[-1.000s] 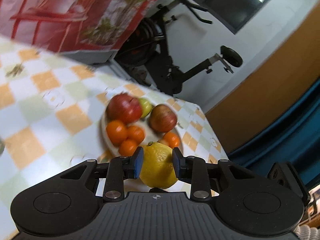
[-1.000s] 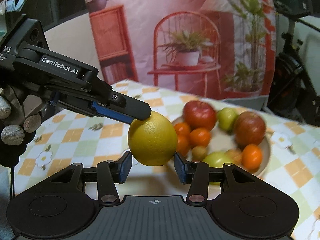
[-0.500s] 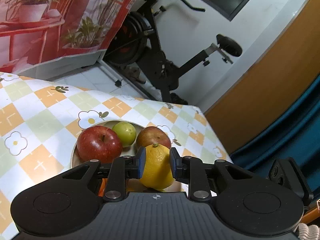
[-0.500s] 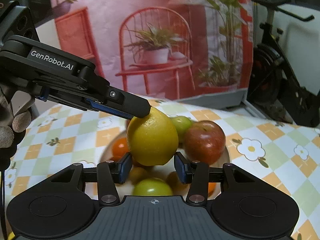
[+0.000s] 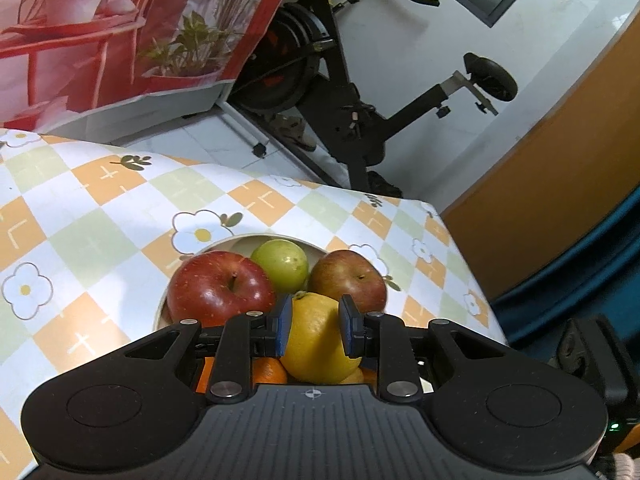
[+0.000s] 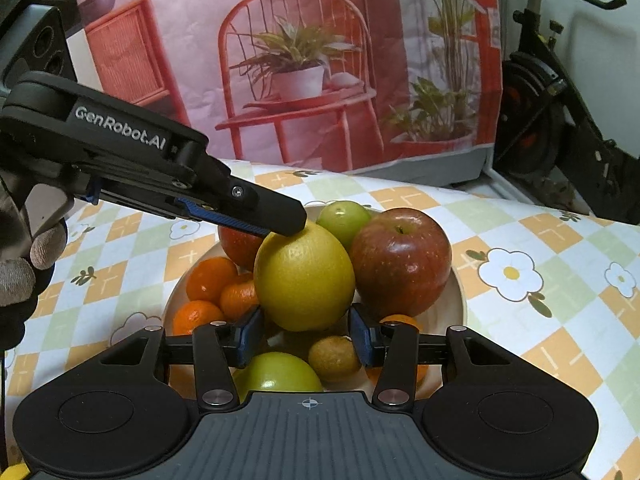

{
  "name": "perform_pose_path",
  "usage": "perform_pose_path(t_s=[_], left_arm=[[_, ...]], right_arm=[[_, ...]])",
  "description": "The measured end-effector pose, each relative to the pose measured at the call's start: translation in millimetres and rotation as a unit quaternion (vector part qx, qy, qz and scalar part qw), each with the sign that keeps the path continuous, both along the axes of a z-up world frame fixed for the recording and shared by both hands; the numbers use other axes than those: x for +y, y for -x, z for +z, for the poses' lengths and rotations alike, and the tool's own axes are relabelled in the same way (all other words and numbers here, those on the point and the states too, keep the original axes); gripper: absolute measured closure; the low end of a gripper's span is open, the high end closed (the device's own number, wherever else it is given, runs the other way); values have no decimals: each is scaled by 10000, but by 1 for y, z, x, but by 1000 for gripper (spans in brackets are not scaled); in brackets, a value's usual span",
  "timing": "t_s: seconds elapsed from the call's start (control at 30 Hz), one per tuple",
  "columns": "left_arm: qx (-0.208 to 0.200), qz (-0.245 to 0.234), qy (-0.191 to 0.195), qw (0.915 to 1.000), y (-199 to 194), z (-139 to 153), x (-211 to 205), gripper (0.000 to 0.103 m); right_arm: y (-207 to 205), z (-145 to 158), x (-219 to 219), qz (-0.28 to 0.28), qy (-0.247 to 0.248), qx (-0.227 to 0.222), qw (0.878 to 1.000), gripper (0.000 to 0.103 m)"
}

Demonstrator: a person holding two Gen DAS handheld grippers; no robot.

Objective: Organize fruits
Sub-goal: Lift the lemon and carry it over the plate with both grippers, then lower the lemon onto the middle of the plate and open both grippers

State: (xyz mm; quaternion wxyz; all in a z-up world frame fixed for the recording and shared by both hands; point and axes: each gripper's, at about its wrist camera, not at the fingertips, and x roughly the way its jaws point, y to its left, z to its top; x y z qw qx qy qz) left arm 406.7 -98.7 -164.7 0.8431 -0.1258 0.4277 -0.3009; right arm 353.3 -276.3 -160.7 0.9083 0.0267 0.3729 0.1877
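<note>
Left wrist view: the left gripper has its blue pads pressed against both sides of a yellow lemon, which it grips over the near part of a pale plate. Just beyond the lemon sit a big red apple on the left, a small green fruit in the middle and a duller red apple on the right, all three touching or nearly touching one another. Bits of orange fruit show under the gripper's fingers. The plate rests on a checked tablecloth printed with flowers, near the table's far right corner. Past the table's edge stands a black exercise bike, with a red plant-print backdrop to its left.

From the right wrist view, the right gripper sits with its jaws parted wider than the lemon; its pads lie below and to either side of the fruit without pressing on it. The left gripper reaches in from the left, its upper finger lying on the lemon's top, and a gloved hand holds its grip at the left edge. On the plate around the lemon lie small oranges on the left, a red apple on the right, a green fruit behind, and a green apple and a brownish fruit nearest the camera.
</note>
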Motion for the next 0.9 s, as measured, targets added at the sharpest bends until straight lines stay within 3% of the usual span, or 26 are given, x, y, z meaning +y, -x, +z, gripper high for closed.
perform_pose_path(t_s=[0.43,0.9], left_arm=[[-496,244,-339,9979,27,29,12,77],[-1063,951,-1111,9835,104,57,60,76]], right_arm=[[20,21,-9,-381,-107,-136,9991,56],[96,31,0,-806,-320,-318,9957,56]])
